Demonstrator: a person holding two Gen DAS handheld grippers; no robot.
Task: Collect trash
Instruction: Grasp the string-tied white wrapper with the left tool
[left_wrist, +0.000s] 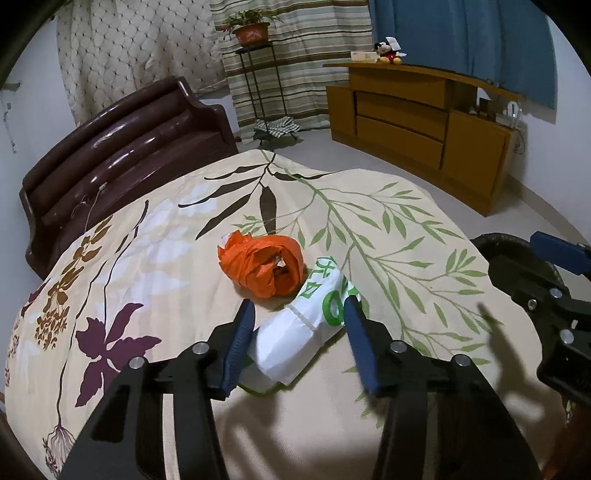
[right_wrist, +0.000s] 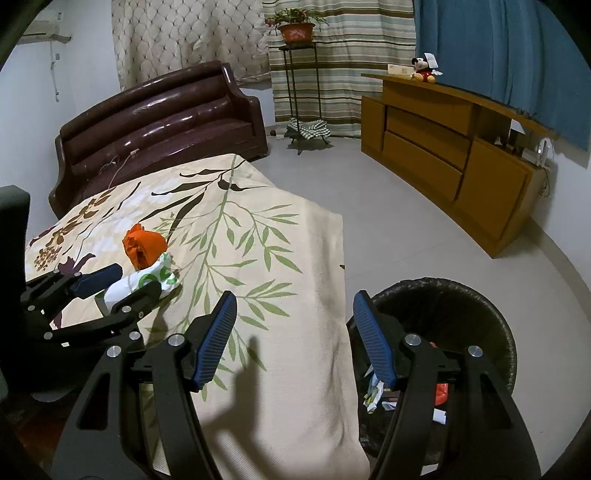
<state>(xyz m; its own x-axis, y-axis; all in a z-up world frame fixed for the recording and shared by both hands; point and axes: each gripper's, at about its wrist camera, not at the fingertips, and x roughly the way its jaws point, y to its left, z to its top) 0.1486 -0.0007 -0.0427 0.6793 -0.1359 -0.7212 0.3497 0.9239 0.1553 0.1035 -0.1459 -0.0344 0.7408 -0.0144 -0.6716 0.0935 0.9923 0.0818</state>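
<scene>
A crumpled white bag with green print (left_wrist: 306, 325) lies on the floral bedspread (left_wrist: 147, 258). My left gripper (left_wrist: 299, 306) is open, its blue pads on either side of the white bag. A crumpled orange bag (left_wrist: 264, 266) lies just beyond, touching it. In the right wrist view the left gripper (right_wrist: 125, 282) straddles the white bag (right_wrist: 147, 280) beside the orange bag (right_wrist: 142, 247). My right gripper (right_wrist: 293, 299) is open and empty, above the bed's edge next to a black-lined trash bin (right_wrist: 461, 314) holding scraps.
A dark brown sofa (right_wrist: 162, 122) stands behind the bed. A wooden dresser (right_wrist: 443, 147) with a Mickey toy lines the right wall. A plant stand (right_wrist: 299, 85) stands by the curtains. Bare floor (right_wrist: 369, 206) lies between bed and dresser.
</scene>
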